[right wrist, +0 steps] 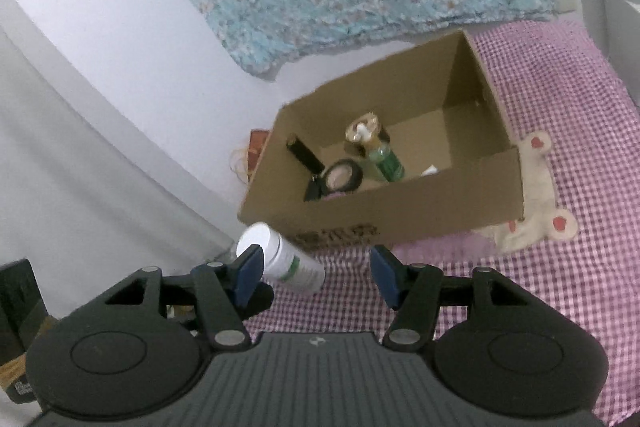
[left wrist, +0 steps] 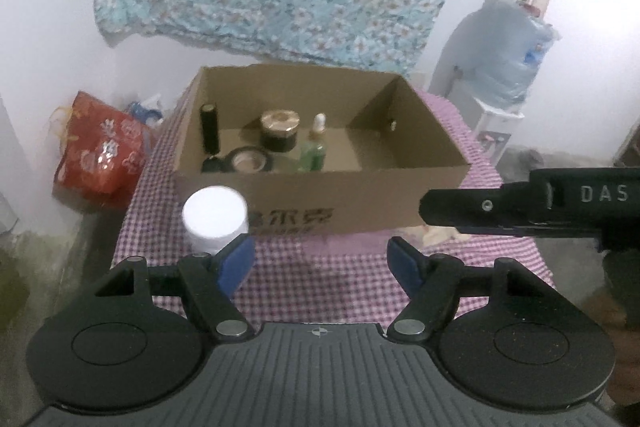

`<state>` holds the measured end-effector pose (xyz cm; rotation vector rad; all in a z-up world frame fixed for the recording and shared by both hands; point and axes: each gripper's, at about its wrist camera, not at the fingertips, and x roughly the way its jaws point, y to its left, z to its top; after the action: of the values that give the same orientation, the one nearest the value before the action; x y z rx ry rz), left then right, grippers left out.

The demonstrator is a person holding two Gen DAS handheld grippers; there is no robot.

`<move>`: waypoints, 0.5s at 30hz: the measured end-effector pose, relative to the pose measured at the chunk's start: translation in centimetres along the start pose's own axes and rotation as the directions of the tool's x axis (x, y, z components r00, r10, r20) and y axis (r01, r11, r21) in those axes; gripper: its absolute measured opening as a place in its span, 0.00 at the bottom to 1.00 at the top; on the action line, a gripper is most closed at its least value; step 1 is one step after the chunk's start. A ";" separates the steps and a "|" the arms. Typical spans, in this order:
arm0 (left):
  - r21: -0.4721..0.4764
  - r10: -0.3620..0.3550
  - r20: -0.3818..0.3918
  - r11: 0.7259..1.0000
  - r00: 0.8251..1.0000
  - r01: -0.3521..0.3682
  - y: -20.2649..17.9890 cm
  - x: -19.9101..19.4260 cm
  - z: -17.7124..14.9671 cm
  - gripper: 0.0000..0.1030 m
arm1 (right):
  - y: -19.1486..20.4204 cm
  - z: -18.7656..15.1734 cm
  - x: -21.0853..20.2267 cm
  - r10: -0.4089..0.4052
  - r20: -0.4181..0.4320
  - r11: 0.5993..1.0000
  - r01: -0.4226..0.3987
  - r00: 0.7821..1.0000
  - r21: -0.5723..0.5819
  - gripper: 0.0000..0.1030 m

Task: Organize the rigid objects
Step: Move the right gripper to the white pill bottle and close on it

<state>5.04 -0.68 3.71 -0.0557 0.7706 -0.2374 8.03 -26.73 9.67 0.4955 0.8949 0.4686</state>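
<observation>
Covering the surface: checked cloth point(left wrist: 328, 283), pink and white.
Box point(left wrist: 360, 195): open, far middle of the cloth.
In box: black tube point(left wrist: 210, 129), gold-lidded jar point(left wrist: 279, 131), green bottle point(left wrist: 314, 151), tape roll point(left wrist: 246, 159), all at its left.
White jar point(left wrist: 214, 217): upright, near the box's left corner, outside.
Left tool point(left wrist: 322, 261): open, empty.
Right tool point(right wrist: 316, 273): open, empty, jar just beside its left finger.

The left hand-held gripper point(left wrist: 322, 259) and the right hand-held gripper point(right wrist: 316, 277) each point forward with blue-padded fingers spread wide apart, gripping nothing.
</observation>
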 end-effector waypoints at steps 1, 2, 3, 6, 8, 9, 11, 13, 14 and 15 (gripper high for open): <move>-0.004 0.005 -0.001 1.000 1.000 -0.005 0.3 0.1 -0.1 0.71 | 0.3 -0.2 0.1 -0.002 -0.006 1.000 0.002 1.000 -0.005 0.60; -0.008 0.008 -0.001 1.000 1.000 -0.008 0.4 0.0 -0.3 0.71 | 0.5 -0.3 0.1 -0.002 -0.012 1.000 0.002 1.000 -0.011 0.60; -0.013 0.012 0.000 1.000 1.000 -0.012 0.7 0.0 -0.4 0.71 | 0.8 -0.4 0.2 -0.004 -0.015 1.000 0.004 1.000 -0.015 0.60; -0.019 0.021 0.004 1.000 1.000 -0.021 1.3 0.1 -0.6 0.71 | 1.6 -0.6 0.8 -0.008 -0.029 1.000 0.007 1.000 -0.027 0.60; -0.023 0.030 0.005 0.999 1.000 -0.030 1.7 0.3 -0.8 0.71 | 2.0 -0.7 1.2 -0.010 -0.040 0.999 0.009 0.999 -0.035 0.60; -0.026 0.034 0.004 0.999 0.999 -0.034 1.9 0.5 -0.8 0.71 | 2.2 -0.7 1.5 -0.010 -0.044 0.999 0.008 0.999 -0.041 0.60; -0.035 0.038 -0.002 0.999 0.999 -0.038 2.4 0.7 -1.1 0.71 | 2.5 -0.7 2.0 -0.011 -0.051 0.999 0.009 0.999 -0.048 0.60; -0.043 0.047 -0.008 0.998 0.999 -0.048 2.8 1.1 -1.3 0.71 | 2.6 -0.6 2.5 -0.014 -0.059 0.999 0.011 0.998 -0.048 0.60; -0.047 0.053 -0.012 0.997 0.999 -0.054 2.9 1.4 -1.4 0.71 | 2.6 -0.6 2.8 -0.013 -0.064 0.999 0.010 0.998 -0.044 0.60; -0.051 0.057 -0.016 0.997 0.998 -0.058 3.1 1.6 -1.4 0.71 | 2.6 -0.5 3.1 -0.012 -0.068 0.999 0.009 0.998 -0.040 0.60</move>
<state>5.76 2.04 1.18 -0.0806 0.7915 -0.1632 8.87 -22.83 9.02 0.4405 0.9516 0.4954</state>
